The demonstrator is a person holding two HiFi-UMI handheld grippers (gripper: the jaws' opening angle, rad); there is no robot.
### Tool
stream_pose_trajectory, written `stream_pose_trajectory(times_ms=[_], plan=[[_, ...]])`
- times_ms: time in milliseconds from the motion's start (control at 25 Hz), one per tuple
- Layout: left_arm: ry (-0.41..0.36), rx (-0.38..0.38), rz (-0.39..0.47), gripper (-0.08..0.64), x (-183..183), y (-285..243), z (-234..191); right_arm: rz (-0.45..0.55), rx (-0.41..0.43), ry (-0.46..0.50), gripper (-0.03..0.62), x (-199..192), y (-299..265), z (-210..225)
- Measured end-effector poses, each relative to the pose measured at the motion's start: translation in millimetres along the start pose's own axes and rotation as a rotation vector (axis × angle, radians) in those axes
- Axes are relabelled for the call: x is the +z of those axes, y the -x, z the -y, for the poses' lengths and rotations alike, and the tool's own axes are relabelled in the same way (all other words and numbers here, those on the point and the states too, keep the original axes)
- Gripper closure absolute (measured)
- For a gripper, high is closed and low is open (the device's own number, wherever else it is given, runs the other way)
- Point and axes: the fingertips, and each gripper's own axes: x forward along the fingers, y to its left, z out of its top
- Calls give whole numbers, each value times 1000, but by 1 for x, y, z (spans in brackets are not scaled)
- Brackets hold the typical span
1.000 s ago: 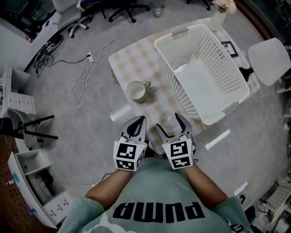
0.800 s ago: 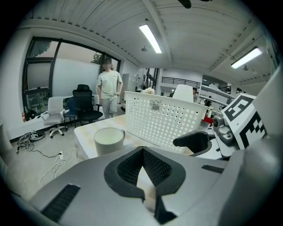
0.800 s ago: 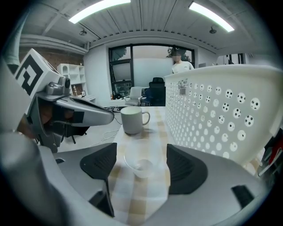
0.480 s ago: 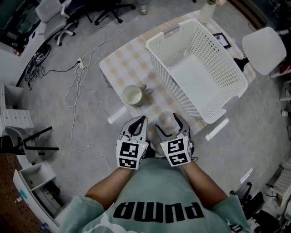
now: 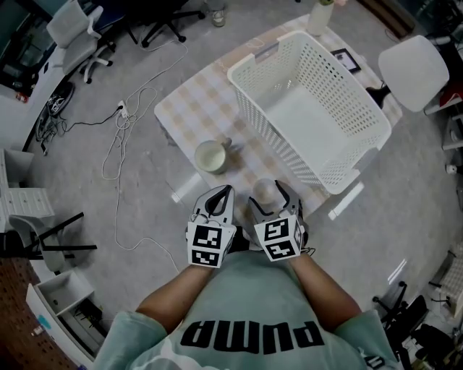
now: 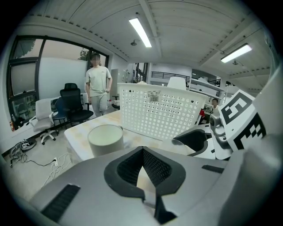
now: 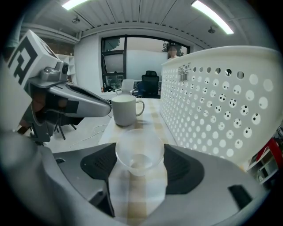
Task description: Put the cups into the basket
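Observation:
A clear plastic cup stands on the checked table between the jaws of my right gripper. That gripper is open, its pads a little apart from the clear cup on both sides. A white mug stands farther left, its handle toward the white perforated basket. My left gripper hangs beside the right one, short of the mug, shut with nothing between its fingers. The basket rises just right of the right gripper and holds no cup.
A vase and a small picture frame sit at the table's far end. A white chair stands to the right. Cables trail over the floor at the left. A person stands beyond the table.
The head view has shifted a little, so the table and basket sit slightly higher and to the left. Both grippers and both cups keep nearly the same places.

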Motion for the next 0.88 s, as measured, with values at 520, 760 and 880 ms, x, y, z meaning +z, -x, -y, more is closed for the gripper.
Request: stream_pose_trajectory(times_ms=[520,760,880], plan=[[17,-51,39,554,36,24,-3,90,-8,-61,259,58,45,-6],[11,-75,65,554,57,29,-6,136,-26,-82,261,95,74,-7],[4,-97,70,554,67,36,-7,156,-42,-87,262,110,88,-10]])
